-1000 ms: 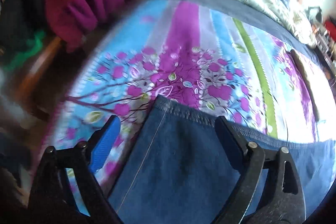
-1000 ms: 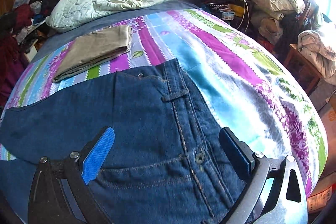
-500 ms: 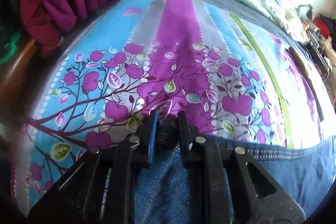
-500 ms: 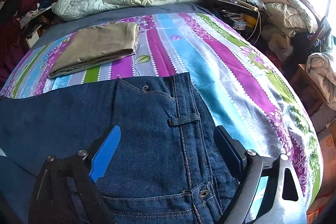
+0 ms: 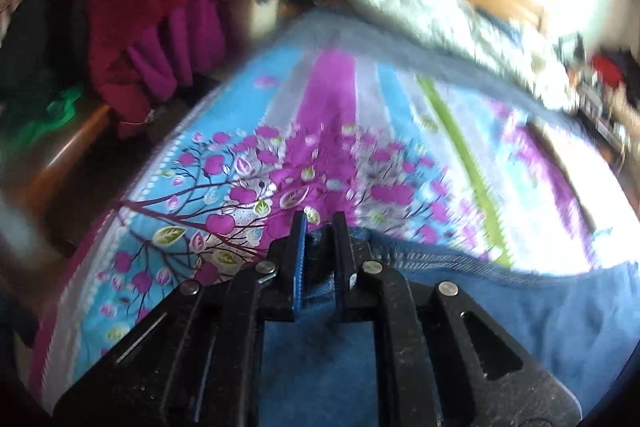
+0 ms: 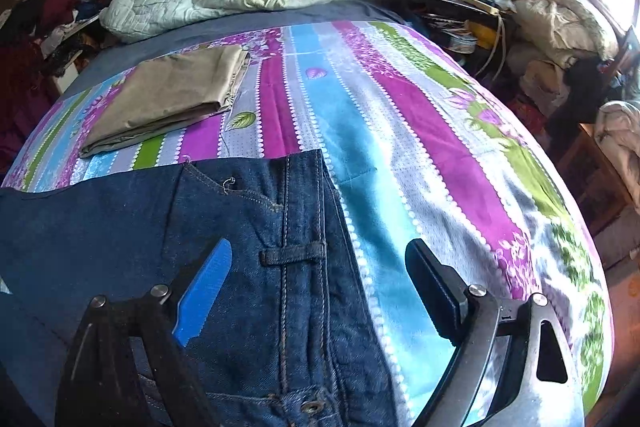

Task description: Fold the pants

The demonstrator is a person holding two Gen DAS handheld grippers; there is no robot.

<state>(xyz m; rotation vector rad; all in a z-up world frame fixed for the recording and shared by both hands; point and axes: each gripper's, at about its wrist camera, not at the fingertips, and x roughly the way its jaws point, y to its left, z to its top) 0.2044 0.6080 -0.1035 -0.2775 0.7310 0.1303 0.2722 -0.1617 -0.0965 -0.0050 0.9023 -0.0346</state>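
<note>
Denim jeans (image 6: 168,235) lay flat on the striped floral bedsheet (image 6: 400,155), with the waistband end under the right gripper (image 6: 320,291) and the leg end at the left gripper (image 5: 320,247). The left gripper's fingers (image 5: 298,259) were clenched on the stitched hem (image 5: 432,261) at one corner of the leg, the denim bunched between the blue pad and the black pad; the rest of the hem ran away to the right of those fingers, and the leg cloth filled the space beneath and behind them. The left wrist view was blurred, so the height of the hem above the sheet could not be determined. The right gripper was released, with its pads spread wide. A belt loop (image 6: 292,253) sat between the two fingers, nearer the blue one, and the waistband edge ran forward between them, so the black finger stood over bare sheet beyond that edge. The garment's long axis ran from one gripper to the other. The left gripper therefore held the only secured end, and the coming fold probably depended on carrying that hem along the long axis toward the waistband. Folded tan cloth (image 6: 168,99) lay ahead of the right fingers, well apart from the jeans.
</note>
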